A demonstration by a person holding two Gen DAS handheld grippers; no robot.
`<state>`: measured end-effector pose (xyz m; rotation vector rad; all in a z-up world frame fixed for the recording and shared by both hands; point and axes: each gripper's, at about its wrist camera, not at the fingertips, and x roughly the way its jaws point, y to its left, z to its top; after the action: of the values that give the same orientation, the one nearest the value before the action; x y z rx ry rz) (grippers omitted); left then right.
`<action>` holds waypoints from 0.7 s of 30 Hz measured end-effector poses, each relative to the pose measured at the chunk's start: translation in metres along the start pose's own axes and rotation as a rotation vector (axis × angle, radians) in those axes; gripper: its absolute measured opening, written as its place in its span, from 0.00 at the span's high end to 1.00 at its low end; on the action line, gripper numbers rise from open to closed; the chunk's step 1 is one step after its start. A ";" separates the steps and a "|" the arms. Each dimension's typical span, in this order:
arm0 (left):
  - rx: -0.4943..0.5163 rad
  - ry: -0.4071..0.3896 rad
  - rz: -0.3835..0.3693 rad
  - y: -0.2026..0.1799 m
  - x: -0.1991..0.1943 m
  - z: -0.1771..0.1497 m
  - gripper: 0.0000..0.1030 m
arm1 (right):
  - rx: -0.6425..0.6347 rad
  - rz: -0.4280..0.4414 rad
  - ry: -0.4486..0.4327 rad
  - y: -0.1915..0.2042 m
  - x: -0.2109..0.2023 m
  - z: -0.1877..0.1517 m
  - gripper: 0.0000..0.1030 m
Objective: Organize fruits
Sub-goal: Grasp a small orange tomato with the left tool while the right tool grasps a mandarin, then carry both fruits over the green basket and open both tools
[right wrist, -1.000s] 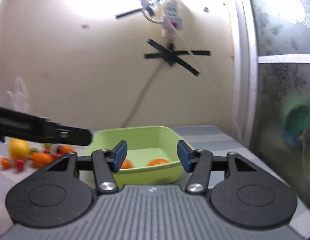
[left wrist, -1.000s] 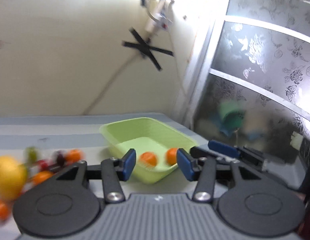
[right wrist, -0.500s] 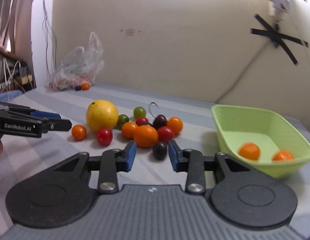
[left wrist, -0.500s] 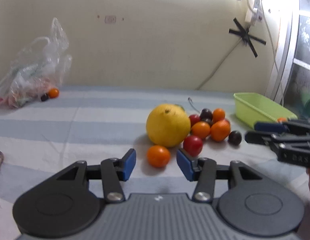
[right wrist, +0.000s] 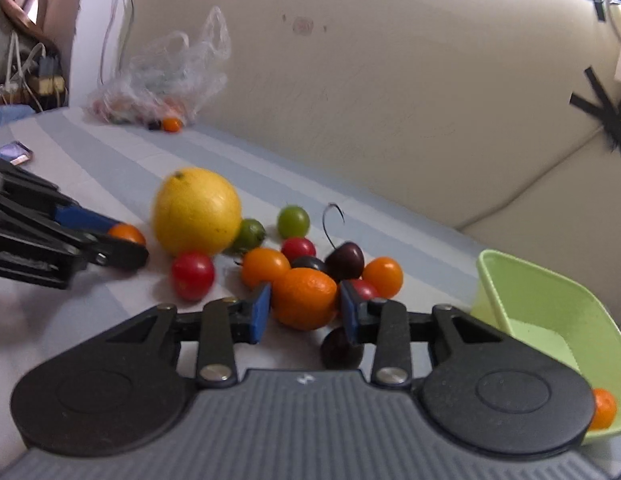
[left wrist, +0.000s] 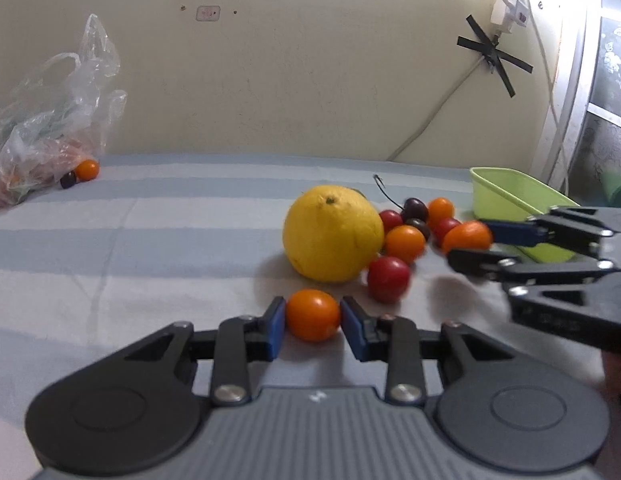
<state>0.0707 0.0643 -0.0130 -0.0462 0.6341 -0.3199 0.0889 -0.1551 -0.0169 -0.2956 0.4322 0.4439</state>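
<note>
A pile of fruit lies on the striped cloth: a big yellow citrus [left wrist: 332,233] [right wrist: 196,216], red, orange and dark small fruits, two green ones [right wrist: 293,221]. My left gripper [left wrist: 313,320] has its blue pads on both sides of a small orange tomato [left wrist: 313,315] on the cloth. My right gripper [right wrist: 303,306] has its pads on both sides of an oval orange fruit [right wrist: 304,298] [left wrist: 466,236] in the pile. A green tray [right wrist: 550,308] [left wrist: 506,196] stands to the right with an orange fruit [right wrist: 602,408] inside.
A clear plastic bag [left wrist: 50,128] [right wrist: 166,84] with more fruit lies at the far left by the wall, an orange fruit [left wrist: 87,169] beside it. A small dark card [right wrist: 14,152] lies on the cloth at left. A cable runs down the wall [left wrist: 430,120].
Both grippers swung from the green tray to the fruit pile and moved in. The left jaws now flank the small orange tomato, the right jaws the oval orange fruit.
</note>
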 end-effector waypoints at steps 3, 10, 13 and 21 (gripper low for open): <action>-0.032 0.007 -0.090 -0.011 -0.013 -0.008 0.71 | 0.018 0.013 -0.038 0.003 -0.033 -0.006 0.62; 0.065 0.004 -0.270 -0.084 -0.020 -0.016 0.71 | 0.142 0.018 -0.006 -0.011 -0.097 -0.050 0.62; 0.112 0.025 -0.272 -0.107 -0.013 -0.018 0.71 | 0.162 -0.011 0.000 -0.016 -0.108 -0.061 0.61; 0.195 0.052 -0.200 -0.132 -0.009 -0.026 0.67 | 0.197 0.008 0.024 -0.024 -0.110 -0.075 0.58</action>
<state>0.0113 -0.0572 -0.0105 0.0863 0.6490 -0.5764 -0.0149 -0.2417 -0.0268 -0.1084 0.4966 0.4022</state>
